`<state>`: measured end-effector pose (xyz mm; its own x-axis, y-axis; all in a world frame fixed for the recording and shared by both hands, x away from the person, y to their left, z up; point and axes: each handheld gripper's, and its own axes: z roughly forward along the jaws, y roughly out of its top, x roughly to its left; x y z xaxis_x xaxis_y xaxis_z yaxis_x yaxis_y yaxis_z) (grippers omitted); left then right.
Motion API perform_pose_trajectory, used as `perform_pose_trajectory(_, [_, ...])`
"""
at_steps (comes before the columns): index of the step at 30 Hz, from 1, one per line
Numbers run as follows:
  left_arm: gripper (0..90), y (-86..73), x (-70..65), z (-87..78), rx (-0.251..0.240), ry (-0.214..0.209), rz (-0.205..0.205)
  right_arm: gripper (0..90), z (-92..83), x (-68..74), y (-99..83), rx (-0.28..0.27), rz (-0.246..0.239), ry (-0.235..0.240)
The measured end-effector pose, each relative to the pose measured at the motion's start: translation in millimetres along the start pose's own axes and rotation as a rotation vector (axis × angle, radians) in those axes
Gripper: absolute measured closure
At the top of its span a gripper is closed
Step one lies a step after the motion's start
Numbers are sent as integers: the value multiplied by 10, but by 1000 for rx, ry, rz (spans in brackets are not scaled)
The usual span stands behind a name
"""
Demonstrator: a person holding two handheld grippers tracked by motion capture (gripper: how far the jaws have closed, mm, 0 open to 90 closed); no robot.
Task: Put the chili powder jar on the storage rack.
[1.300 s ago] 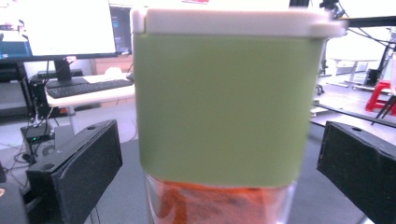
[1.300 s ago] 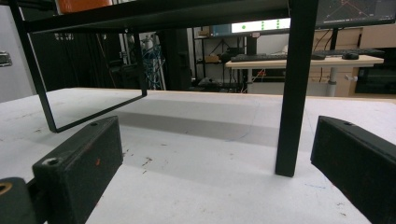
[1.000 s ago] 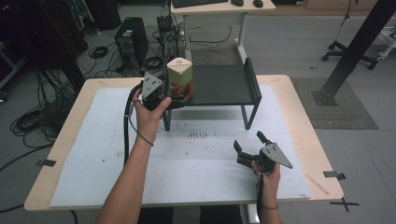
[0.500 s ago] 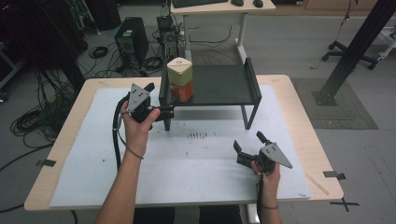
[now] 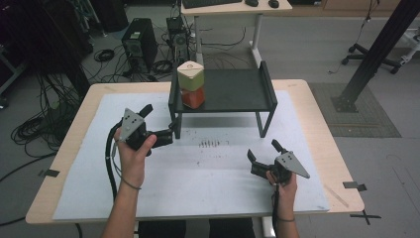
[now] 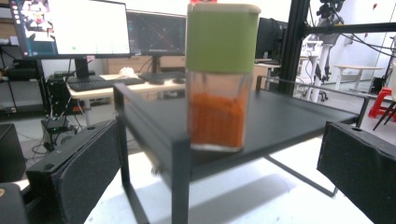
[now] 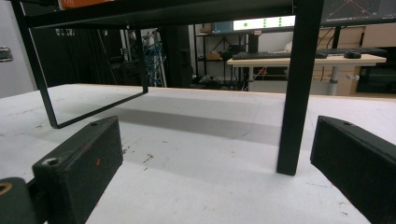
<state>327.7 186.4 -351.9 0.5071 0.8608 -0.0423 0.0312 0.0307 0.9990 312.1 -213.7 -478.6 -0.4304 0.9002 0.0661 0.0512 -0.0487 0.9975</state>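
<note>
Since the earlier frame we have pulled the left tongs (image 5: 157, 124) back from the jar (image 5: 191, 84), down and toward our side, and the jar now stands alone on the rack (image 5: 233, 91). It is upright at the rack's front left corner, close to the edge, with orange powder below a green cap. We judge that we set it there because that corner is nearest to the left hand. The left tongs are apart and hold nothing; they point at the jar from just in front of the rack's leg. The right tongs (image 5: 262, 156) are also apart and empty, waiting low over the surface (image 5: 148, 198) near the rack's right front leg. The surface is a white sheet with some dark marks. Behind it the room has monitors, a desk with keyboards, computers and many cables.
</note>
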Motion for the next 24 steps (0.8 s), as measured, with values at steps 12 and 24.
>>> perform_pose_trajectory(12, [2,-396,99,-415,5,18,-15,22,7,-2,3,10,1,-1])
perform_pose_trajectory(24, [2,-793,190,-654,11,34,-25,23,10,-4,4,14,3,-1])
